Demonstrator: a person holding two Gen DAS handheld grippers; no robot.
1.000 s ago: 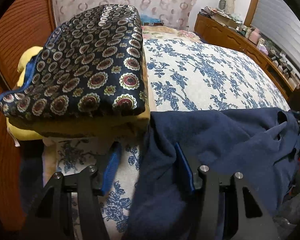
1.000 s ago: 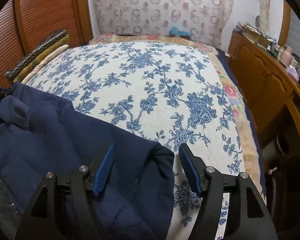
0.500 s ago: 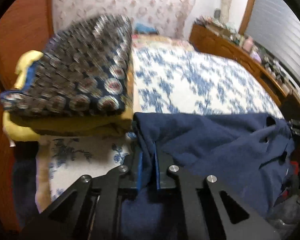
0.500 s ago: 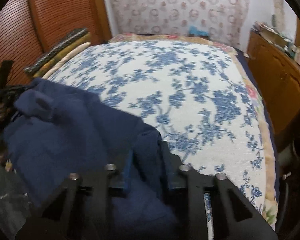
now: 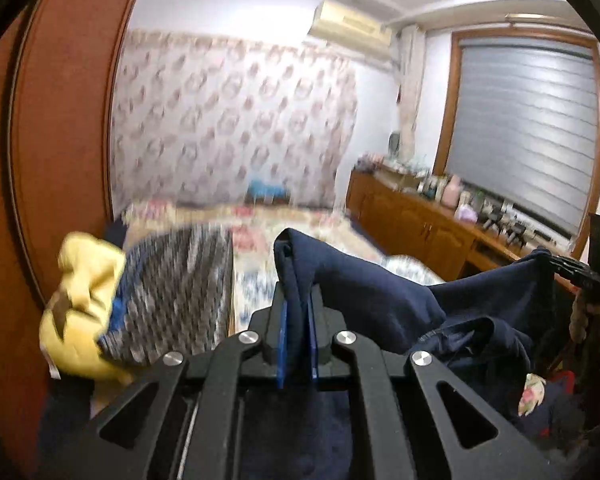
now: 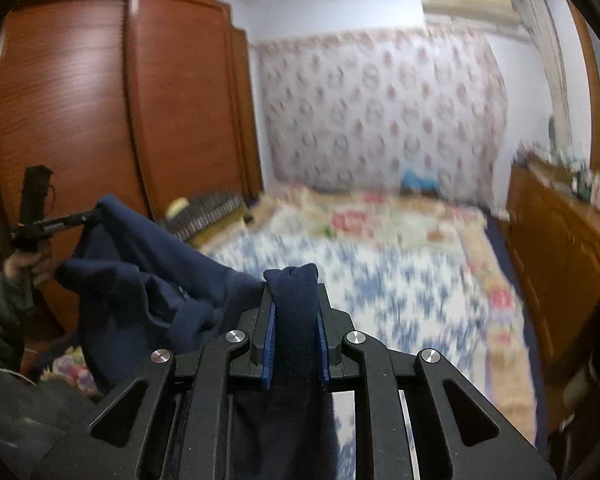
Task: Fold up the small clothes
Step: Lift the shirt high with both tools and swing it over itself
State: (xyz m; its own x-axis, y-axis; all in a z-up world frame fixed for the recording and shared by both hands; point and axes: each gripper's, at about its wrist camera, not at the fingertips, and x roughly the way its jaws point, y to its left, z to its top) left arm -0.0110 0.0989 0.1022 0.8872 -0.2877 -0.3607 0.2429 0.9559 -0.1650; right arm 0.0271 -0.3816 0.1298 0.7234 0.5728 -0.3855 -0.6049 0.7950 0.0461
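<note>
Left claw (image 5: 298, 320) and right claw (image 6: 296, 328): both raised, fingers closed on cloth (image 5: 380, 292) pinched between blue pads.

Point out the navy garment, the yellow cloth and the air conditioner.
navy garment (image 5: 372, 292): left wrist view, on the span right of the pinched edge.
yellow cloth (image 5: 86, 276): left wrist view, on its upper bunched part.
air conditioner (image 5: 350, 28): left wrist view, on its front panel.

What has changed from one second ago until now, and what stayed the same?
Both grippers closed on the navy garment: the left gripper on one edge, the right gripper on the other. Both then lifted it off the bed, so it now hangs between them and the cameras look higher into the room. The folded pile beside the wardrobe stayed where it was.
</note>
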